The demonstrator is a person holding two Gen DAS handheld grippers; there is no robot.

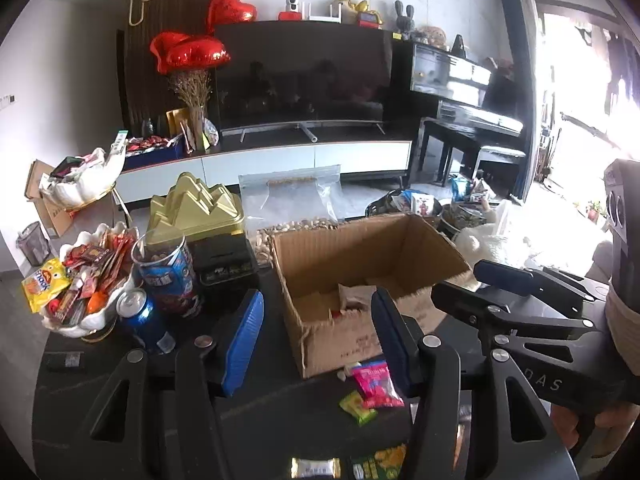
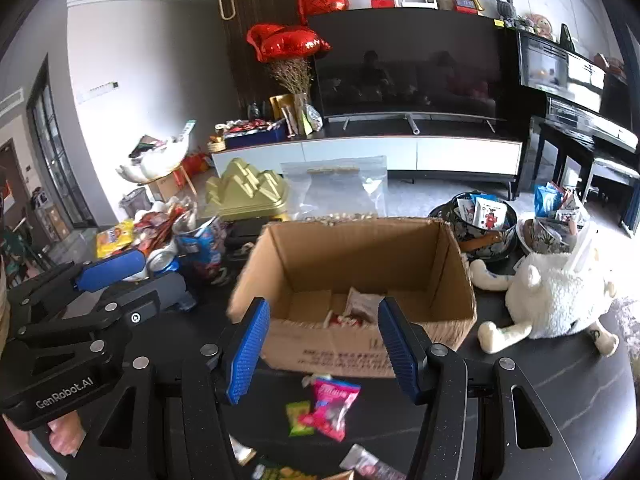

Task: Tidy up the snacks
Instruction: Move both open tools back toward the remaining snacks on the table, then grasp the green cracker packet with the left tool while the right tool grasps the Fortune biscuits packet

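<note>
An open cardboard box (image 1: 320, 248) (image 2: 452, 280) stands on the dark table with a few snack packets (image 1: 354, 296) (image 2: 360, 306) inside. In front of it lie a pink packet (image 1: 376, 384) (image 2: 332, 404) and a small green packet (image 1: 356, 406) (image 2: 299, 418). More packets lie at the near edge (image 1: 316, 468) (image 2: 368, 466). My left gripper (image 1: 320, 332) is open and empty, just before the box. My right gripper (image 2: 324, 340) is open and empty above the pink packet; it also shows at the right of the left wrist view (image 1: 480, 284).
A white bowl of snacks (image 1: 80, 280), a blue can (image 1: 144, 320), a chip tube (image 1: 168, 272) and a gold tin (image 1: 196, 212) stand at the left. A bag of pistachios (image 1: 292, 204) is behind the box. Patterned bowls (image 2: 480, 224) and a white plush toy (image 2: 552, 300) are at the right.
</note>
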